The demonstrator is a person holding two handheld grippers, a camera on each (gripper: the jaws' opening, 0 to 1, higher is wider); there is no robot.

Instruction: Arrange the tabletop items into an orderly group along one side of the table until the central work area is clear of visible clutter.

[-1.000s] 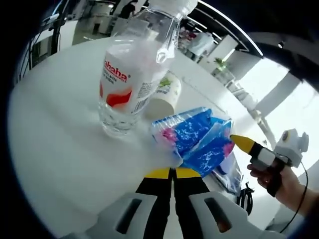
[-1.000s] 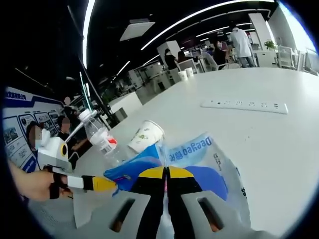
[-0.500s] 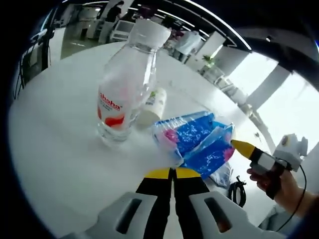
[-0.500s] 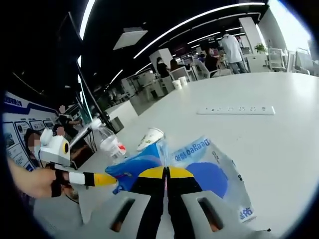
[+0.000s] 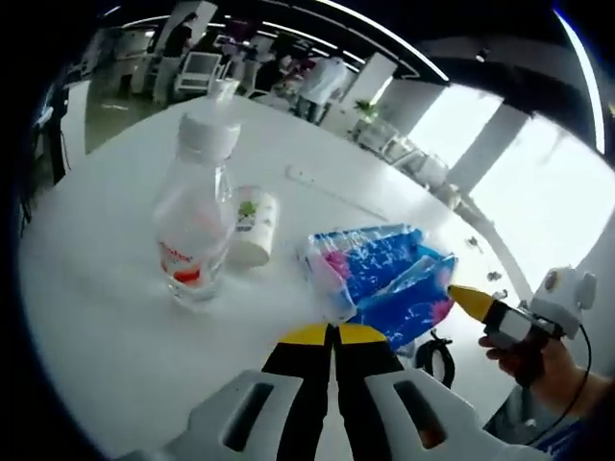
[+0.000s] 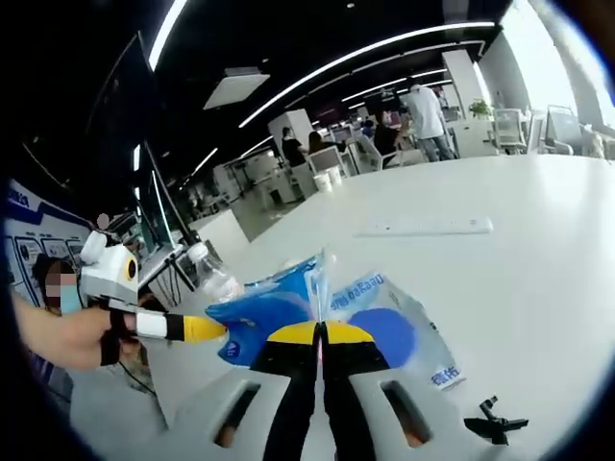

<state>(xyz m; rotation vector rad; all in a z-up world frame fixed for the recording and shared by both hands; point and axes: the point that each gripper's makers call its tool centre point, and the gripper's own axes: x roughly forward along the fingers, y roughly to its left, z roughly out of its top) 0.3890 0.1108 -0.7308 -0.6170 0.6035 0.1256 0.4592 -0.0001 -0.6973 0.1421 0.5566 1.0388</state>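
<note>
While both claws are staying pressed together, the blue bags (image 5: 384,279) are lying just ahead of the left claw (image 5: 332,333), right claw (image 6: 320,331) alongside.

Clear plastic bottle (image 5: 195,227); glossy blue packets (image 5: 384,279) — probably plastic film; smooth white table (image 5: 106,298).

In the left gripper view we look down along closed jaws, from near, across the white table (image 5: 106,288) toward bright windows. In the right gripper view we face the opposite way, toward the dim office. Both views share the blue packets (image 5: 380,274) (image 6: 288,307).
</note>
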